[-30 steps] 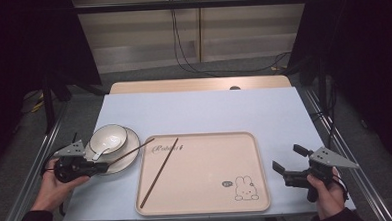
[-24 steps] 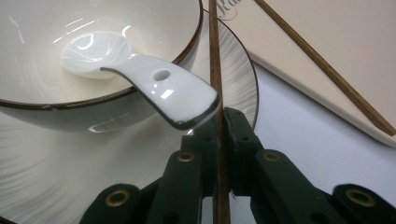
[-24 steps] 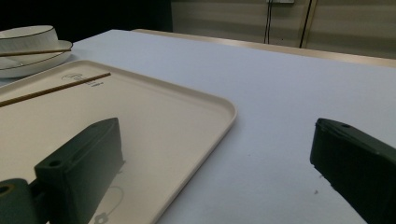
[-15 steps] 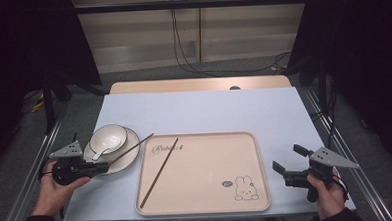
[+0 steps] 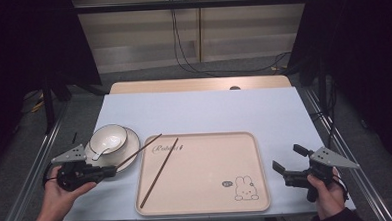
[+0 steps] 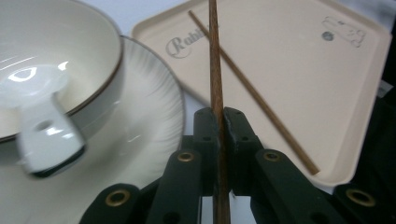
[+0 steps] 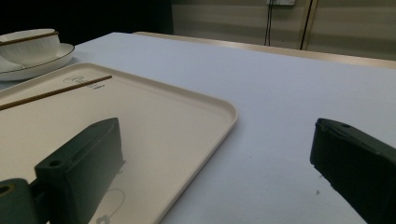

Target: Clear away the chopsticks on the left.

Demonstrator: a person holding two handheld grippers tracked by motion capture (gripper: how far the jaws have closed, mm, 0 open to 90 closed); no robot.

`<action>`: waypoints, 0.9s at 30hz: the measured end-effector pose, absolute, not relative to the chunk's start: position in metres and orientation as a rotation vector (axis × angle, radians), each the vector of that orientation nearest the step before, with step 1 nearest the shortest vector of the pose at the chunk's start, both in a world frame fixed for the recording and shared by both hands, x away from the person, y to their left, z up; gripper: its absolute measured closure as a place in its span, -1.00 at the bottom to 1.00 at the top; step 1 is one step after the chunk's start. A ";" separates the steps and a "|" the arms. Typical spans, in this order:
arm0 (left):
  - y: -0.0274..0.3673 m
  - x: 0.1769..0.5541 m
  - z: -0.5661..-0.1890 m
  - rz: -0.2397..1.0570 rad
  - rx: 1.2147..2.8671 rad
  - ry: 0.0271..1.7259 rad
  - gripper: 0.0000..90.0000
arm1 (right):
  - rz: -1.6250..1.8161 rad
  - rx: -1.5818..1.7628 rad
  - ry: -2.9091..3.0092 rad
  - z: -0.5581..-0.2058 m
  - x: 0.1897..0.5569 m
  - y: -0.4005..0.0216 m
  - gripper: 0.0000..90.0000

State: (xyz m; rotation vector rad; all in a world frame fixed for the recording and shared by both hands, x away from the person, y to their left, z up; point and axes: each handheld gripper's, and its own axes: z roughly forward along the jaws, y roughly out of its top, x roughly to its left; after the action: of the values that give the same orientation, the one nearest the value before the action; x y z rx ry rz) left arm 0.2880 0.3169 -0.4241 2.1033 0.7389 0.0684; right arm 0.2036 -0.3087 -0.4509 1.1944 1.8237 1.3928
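At the near left corner of the pale blue table top (image 5: 204,110), your left gripper (image 5: 108,171) has its two black jaws pressed together on a thin brown wooden chopstick (image 5: 138,152); in the left gripper view that stick (image 6: 216,70) runs straight up between the pads, pinched near its lower end; its far end reaches over the top left corner of the shallow beige plastic tray with the rabbit drawing (image 5: 259,178). Just beside your grip, on its left side in the left gripper view, sits a round white ribbed saucer (image 6: 154,107) carrying a white ceramic bowl with a dark rim (image 6: 65,56); a white ceramic spoon (image 6: 46,140) leans in that bowl with its handle pointing toward your jaws, close to them; these crowd the held stick on that side, and the stick crosses above the saucer's edge in the high view. A second brown wooden chopstick (image 5: 159,173) lies slantwise on the tray floor, its upper end near the printed script; it lies apart from the one you hold. Your right gripper (image 5: 288,162) rests in your right hand (image 5: 328,195) just off the tray's right edge, near the table's front corner; its jaws are spread wide with nothing between them, only bare table and the tray's rounded corner ahead in the right gripper view.
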 end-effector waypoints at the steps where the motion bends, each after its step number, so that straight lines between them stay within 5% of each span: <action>1: 0.311 0.287 -0.422 0.064 2.098 0.734 0.88 | 1.393 1.194 1.824 -0.451 0.204 -0.309 -0.96; 27: 0.249 0.270 -0.410 0.093 2.033 0.854 0.88 | 1.398 1.192 1.824 -0.451 0.203 -0.309 -0.96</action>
State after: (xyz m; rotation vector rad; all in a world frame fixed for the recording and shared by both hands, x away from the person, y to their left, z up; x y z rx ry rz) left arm 0.2699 0.2493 -0.4098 2.0334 0.8537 0.0928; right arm 0.2033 -0.3086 -0.4508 1.1915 1.8240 1.3975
